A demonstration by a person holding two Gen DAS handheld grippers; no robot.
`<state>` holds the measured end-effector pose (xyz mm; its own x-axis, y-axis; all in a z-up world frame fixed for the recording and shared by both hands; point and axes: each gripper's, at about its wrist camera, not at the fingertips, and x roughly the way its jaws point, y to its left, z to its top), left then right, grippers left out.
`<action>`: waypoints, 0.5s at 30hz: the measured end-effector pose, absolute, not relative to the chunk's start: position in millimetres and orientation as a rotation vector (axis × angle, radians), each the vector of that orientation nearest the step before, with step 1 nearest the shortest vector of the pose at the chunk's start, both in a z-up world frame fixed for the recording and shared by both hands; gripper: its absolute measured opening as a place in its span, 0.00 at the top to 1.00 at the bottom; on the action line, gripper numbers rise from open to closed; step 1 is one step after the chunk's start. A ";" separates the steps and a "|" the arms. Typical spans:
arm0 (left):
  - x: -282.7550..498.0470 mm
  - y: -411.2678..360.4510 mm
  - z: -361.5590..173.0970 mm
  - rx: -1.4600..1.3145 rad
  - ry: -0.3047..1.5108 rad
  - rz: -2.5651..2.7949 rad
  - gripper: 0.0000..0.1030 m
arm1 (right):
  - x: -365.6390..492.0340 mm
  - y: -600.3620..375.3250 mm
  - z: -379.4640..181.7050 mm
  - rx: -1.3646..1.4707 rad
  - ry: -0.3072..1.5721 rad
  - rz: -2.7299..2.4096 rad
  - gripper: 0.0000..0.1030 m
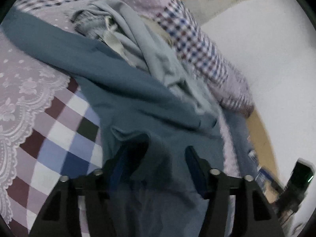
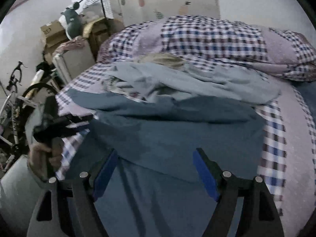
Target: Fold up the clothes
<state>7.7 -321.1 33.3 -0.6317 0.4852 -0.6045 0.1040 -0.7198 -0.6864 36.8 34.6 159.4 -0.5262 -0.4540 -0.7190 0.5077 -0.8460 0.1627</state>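
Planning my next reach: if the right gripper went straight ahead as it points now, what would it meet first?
Probably the dark blue garment, which already lies between the open right gripper fingers and runs ahead of them. The light blue garment lies beyond it. Depth is unclear.

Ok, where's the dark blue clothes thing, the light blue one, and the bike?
dark blue garment (image 2: 177, 130): right wrist view, on its flat middle.
light blue garment (image 2: 227, 83): right wrist view, on its crumpled right part.
bicycle (image 2: 11, 98): right wrist view, on its wheel beside the bed.
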 end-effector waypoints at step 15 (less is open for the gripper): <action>0.9 -284.4 25.2 -1.111 -0.995 2.292 0.80 | -38.9 -127.0 144.0 1.153 0.312 -2.014 0.20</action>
